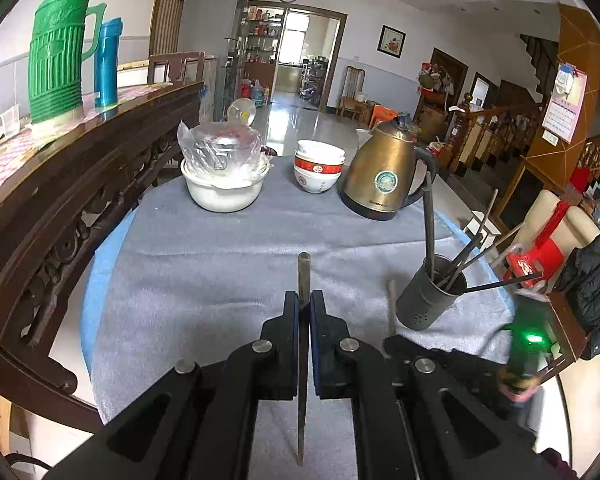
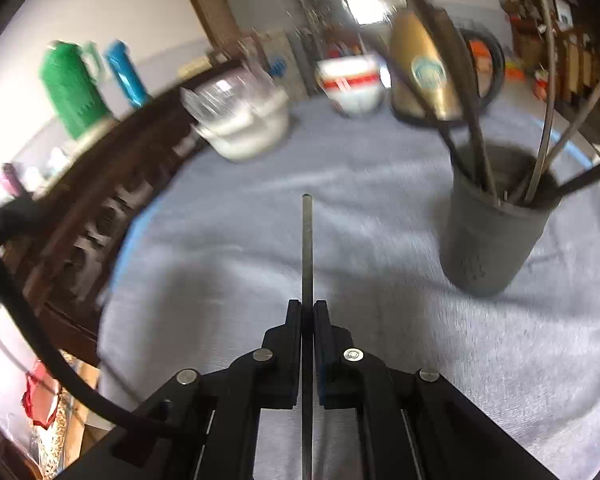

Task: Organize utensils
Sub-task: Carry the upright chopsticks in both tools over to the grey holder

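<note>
In the left wrist view my left gripper (image 1: 304,298) is shut on a dark chopstick (image 1: 303,274). The stick runs straight up between the pads, above the grey cloth. In the right wrist view my right gripper (image 2: 307,305) is shut on a thin grey metal chopstick (image 2: 307,240), which points forward over the cloth. A grey perforated utensil holder (image 1: 428,300) (image 2: 492,236) stands upright to the right of both grippers. It has several dark chopsticks fanning out of it. The thin chopstick (image 1: 391,304) also shows in the left wrist view, just left of the holder.
A brass kettle (image 1: 384,172), stacked red-and-white bowls (image 1: 319,168) and a white basin (image 1: 224,188) with a plastic-wrapped bowl line the table's far edge. A dark carved sideboard (image 1: 80,184) on the left carries a green thermos (image 1: 58,52) and a blue bottle (image 1: 107,64).
</note>
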A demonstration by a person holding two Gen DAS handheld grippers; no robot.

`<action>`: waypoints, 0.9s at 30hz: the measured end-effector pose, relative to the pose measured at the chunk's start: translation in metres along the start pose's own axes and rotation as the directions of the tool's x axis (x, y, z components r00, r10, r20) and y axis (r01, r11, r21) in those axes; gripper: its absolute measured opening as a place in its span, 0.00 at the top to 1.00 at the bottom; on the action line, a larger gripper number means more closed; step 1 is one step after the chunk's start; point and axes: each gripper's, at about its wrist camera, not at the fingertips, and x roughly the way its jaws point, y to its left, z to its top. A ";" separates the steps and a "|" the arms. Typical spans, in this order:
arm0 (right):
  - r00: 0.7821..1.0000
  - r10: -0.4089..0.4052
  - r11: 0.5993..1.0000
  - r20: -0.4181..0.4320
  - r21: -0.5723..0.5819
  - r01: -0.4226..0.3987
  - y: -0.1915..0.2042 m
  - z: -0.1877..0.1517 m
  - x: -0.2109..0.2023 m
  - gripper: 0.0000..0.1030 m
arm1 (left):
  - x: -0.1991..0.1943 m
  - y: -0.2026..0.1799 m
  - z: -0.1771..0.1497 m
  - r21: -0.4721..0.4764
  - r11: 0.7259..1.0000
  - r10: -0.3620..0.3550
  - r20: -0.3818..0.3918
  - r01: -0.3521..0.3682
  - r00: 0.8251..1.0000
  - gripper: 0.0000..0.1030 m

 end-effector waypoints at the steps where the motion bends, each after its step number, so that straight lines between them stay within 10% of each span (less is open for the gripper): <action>1: 1.000 0.014 1.000 0.024 -0.002 -0.014 0.002 0.002 -0.007 0.94 | -0.001 -0.002 0.000 0.003 1.000 0.003 0.002 -0.003 1.000 0.95; 13: 0.947 0.125 0.991 0.296 0.003 -0.131 0.005 0.005 -0.089 0.94 | -0.015 -0.018 0.002 0.032 0.999 0.010 0.022 -0.010 1.000 0.95; 27: 0.913 0.090 0.996 0.397 -0.020 -0.090 -0.003 0.005 -0.134 0.94 | -0.026 -0.034 0.009 0.065 0.998 0.011 0.048 -0.014 0.999 0.95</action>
